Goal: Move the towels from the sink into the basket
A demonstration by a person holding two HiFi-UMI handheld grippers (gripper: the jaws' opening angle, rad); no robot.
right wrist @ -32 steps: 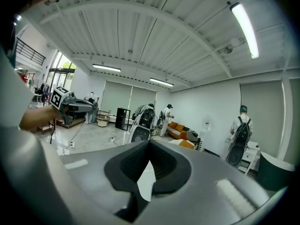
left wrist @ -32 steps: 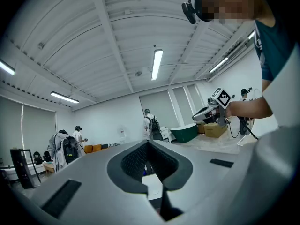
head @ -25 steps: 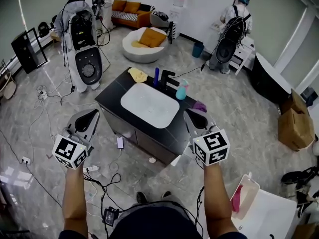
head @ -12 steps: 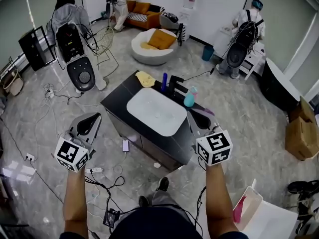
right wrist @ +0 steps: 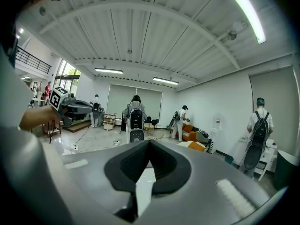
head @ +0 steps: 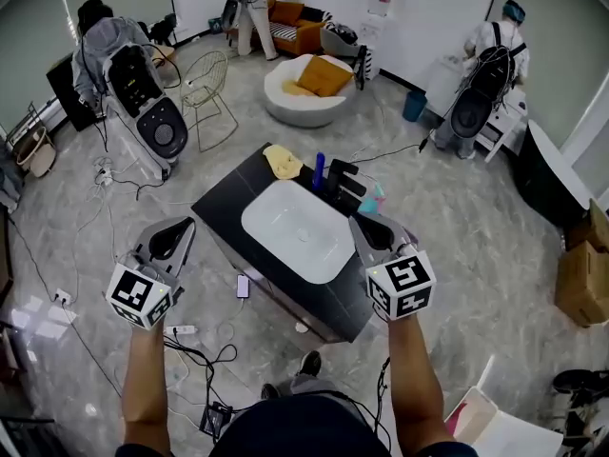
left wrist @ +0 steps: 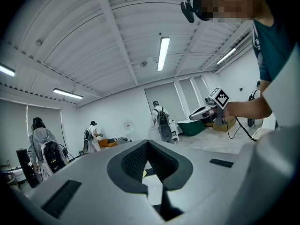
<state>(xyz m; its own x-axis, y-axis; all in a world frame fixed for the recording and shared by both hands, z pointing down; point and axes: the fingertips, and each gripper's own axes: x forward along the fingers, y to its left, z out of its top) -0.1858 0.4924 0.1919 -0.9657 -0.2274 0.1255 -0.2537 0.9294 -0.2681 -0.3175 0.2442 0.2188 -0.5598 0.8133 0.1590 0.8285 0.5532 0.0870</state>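
A black counter (head: 224, 203) holds a white sink basin (head: 297, 241), and I see no cloth inside the basin. A yellow towel (head: 283, 161) lies on the counter's far corner. Beside it stand a blue bottle (head: 319, 170), a black tap (head: 341, 179) and a teal bottle (head: 372, 198). My left gripper (head: 177, 229) is shut and empty, over the floor left of the counter. My right gripper (head: 363, 223) is shut and empty, above the counter's right edge. Both gripper views show meeting jaws, left gripper (left wrist: 149, 143) and right gripper (right wrist: 150, 144).
A gold wire chair (head: 211, 91) stands beyond the counter, and a white machine (head: 143, 103) at the left. Cables (head: 195, 346) and a phone (head: 243, 286) lie on the floor near my feet. A white bin (head: 476, 415) sits at the lower right. Several people work at the back.
I have come closer to the counter. Both grippers moved forward with me; the right one now overlaps the counter's right edge. Jaws stayed shut.
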